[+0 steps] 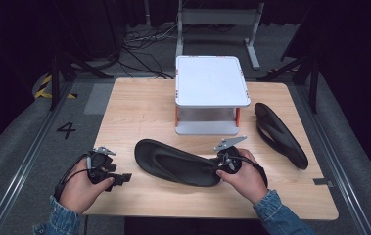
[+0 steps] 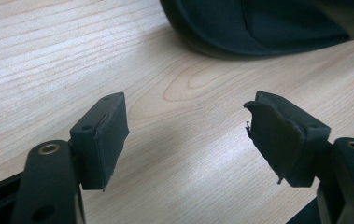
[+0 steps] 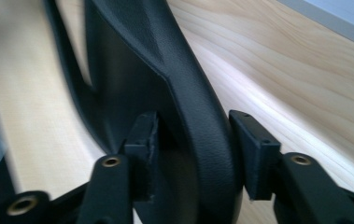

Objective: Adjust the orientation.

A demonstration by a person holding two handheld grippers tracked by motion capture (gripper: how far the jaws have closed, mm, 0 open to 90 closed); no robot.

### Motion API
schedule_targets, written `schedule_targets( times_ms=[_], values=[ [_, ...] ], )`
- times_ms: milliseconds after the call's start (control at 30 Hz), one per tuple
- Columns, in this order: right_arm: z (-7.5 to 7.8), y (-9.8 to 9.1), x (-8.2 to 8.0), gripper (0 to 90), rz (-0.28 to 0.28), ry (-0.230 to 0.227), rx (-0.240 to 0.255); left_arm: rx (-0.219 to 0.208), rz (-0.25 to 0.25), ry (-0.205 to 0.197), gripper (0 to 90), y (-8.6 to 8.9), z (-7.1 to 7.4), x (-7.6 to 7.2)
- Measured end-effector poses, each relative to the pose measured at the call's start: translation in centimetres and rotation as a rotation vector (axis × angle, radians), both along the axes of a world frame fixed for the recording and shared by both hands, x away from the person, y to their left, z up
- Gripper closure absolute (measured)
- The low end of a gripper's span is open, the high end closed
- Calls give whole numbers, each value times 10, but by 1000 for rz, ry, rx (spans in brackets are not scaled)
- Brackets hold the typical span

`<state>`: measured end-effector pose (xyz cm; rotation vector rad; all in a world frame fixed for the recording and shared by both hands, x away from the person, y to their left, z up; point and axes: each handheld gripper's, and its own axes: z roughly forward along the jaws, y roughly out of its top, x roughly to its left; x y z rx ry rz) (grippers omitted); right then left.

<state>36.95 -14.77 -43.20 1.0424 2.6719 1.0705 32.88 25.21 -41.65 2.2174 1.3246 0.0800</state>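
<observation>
A black flip-flop (image 1: 173,161) lies across the middle of the wooden table (image 1: 134,105). My right gripper (image 1: 222,164) is shut on its right end; in the right gripper view the jaws (image 3: 195,149) clamp the sandal's edge (image 3: 198,121) from both sides. My left gripper (image 1: 119,178) rests near the front left of the table, open and holding nothing. In the left gripper view its pads (image 2: 102,135) stand wide apart over bare wood, with the flip-flop's end (image 2: 254,25) farther ahead. A second black flip-flop (image 1: 278,133) lies at the right side of the table.
A white two-level stand (image 1: 211,81) with orange posts sits at the back middle of the table. Behind the table are cables and a metal frame on the floor. Bare wood lies at the left and along the front edge.
</observation>
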Motion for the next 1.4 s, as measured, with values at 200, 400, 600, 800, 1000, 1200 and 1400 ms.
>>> schedule_targets(
  times_ms=[200, 400, 600, 800, 1000, 1200, 1400],
  values=[
    [-2, -9, 3, 512, -67, -67, -125, -2, 2, 2, 286, 0, 0, 0],
    [13, 1, 9, 483, 5, -179, -112, 3, 8, 3, 286, 1, 0, -2],
    [8, 36, 26, 587, 108, -209, -165, 0, 55, -5, 286, 14, -1, -14],
    [-4, 59, 33, 679, 174, -223, -208, 0, 77, 1, 288, 22, -3, -20],
    [-4, 59, 36, 841, 156, -240, -211, 4, 67, 8, 287, 21, -4, -19],
    [-1, 41, 31, 844, 65, -215, -225, 7, 42, 8, 287, 12, -3, -10],
    [5, 8, 24, 844, -70, -193, -260, 2, 9, 6, 287, 4, -1, -1]
  ],
)
